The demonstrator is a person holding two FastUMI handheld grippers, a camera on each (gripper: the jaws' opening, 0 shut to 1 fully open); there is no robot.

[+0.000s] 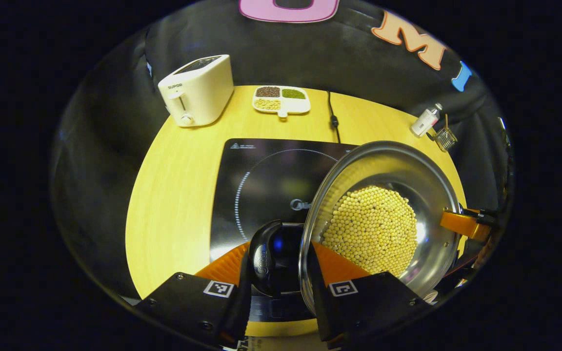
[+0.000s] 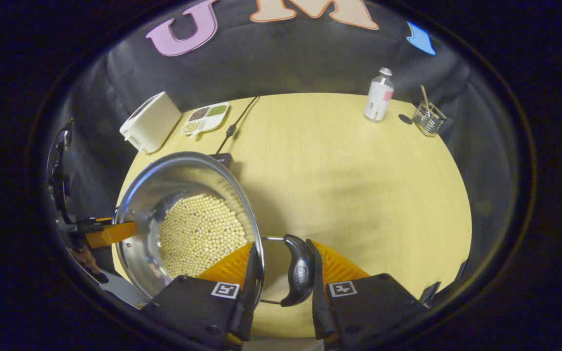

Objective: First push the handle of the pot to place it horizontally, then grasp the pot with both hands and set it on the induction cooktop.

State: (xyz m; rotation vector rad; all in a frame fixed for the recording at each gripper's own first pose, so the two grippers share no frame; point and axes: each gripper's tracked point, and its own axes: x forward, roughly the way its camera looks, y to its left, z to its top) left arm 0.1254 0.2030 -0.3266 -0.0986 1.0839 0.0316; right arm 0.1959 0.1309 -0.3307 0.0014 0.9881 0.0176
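A steel pot [image 1: 398, 161] holding soybeans [image 1: 371, 229] hangs between both grippers over the right part of the black induction cooktop [image 1: 261, 180]. My left gripper [image 1: 279, 247] is shut on the pot's black left handle [image 1: 265, 258], one finger outside it and the other at the rim. In the right gripper view, my right gripper [image 2: 282, 243] is shut on the black right handle [image 2: 299, 273] of the pot [image 2: 164, 180]. Each gripper also shows across the pot: the right gripper [image 1: 464, 223], the left gripper [image 2: 110, 234]. I cannot tell whether the pot touches the cooktop.
On the round yellow table [image 1: 173, 195], a white toaster [image 1: 198, 90] and a divided dish of beans [image 1: 281, 100] stand at the back. The cooktop's cable [image 1: 332, 117] runs backward. A white bottle [image 2: 378, 95] and a wire basket [image 2: 428, 119] sit at the far right.
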